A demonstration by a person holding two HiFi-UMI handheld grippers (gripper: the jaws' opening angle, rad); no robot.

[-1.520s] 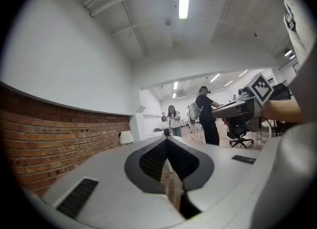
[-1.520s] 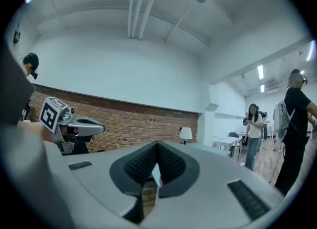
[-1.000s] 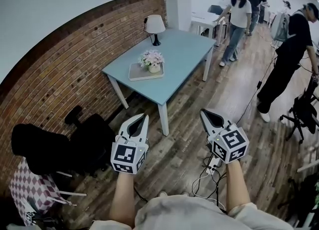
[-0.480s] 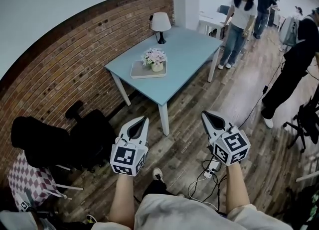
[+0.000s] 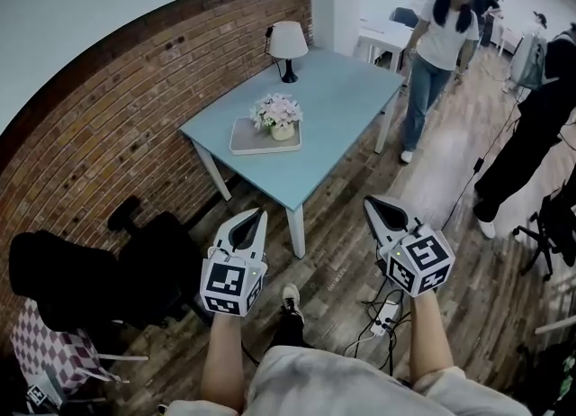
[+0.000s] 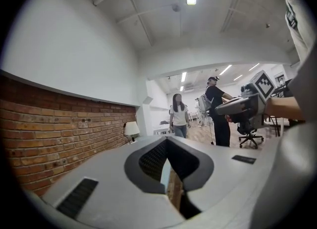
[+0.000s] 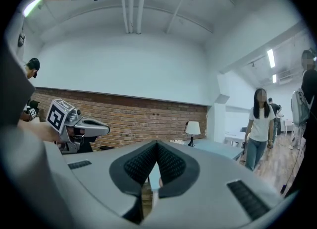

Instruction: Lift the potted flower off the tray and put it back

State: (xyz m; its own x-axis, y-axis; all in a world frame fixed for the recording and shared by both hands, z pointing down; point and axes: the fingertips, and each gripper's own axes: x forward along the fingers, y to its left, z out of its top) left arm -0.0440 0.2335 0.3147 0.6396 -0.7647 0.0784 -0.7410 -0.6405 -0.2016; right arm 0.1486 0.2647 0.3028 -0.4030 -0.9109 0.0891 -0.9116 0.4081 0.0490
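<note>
The potted flower (image 5: 278, 113), pink and white blooms in a pale pot, stands on a light tray (image 5: 252, 143) on the pale blue table (image 5: 342, 99). Both grippers are held level in front of the person, well short of the table's near corner. My left gripper (image 5: 260, 213) is shut with nothing between its jaws. My right gripper (image 5: 368, 201) is likewise shut and empty. In the left gripper view the closed jaws (image 6: 167, 142) fill the lower frame, and the right gripper view shows the same (image 7: 157, 146). Neither gripper view shows the flower clearly.
A table lamp (image 5: 287, 45) stands at the table's far end by the brick wall (image 5: 108, 135). A black chair (image 5: 153, 257) sits at left. Cables and a power strip (image 5: 382, 315) lie on the wood floor. A person in a white shirt (image 5: 441, 45) and another in black (image 5: 540, 126) stand at right.
The person holding the grippers has stepped toward the table, so it sits nearer; a shoe now shows below. Both grippers stay shut. The person in white has walked a little closer.
</note>
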